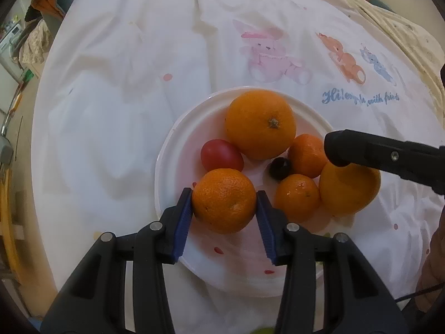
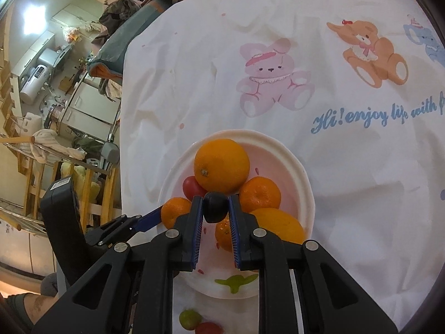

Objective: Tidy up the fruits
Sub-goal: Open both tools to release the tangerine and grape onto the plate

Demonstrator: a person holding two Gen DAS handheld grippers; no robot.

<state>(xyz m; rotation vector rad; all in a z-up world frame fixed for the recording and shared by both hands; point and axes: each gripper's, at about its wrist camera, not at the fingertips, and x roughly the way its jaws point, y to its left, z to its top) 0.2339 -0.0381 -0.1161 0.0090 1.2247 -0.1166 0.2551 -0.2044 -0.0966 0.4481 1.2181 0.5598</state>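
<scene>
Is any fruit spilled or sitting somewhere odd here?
Mostly no: the oranges sit together on the white plate. But a small green fruit and a small red fruit lie off the plate on the cloth, at the near edge of the right wrist view.

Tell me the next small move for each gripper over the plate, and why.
Probably lower both a little and let go. The left gripper grips a small dimpled orange mandarin just above the white round plate; the right gripper is shut on a small dark round fruit among the fruit there already.
</scene>
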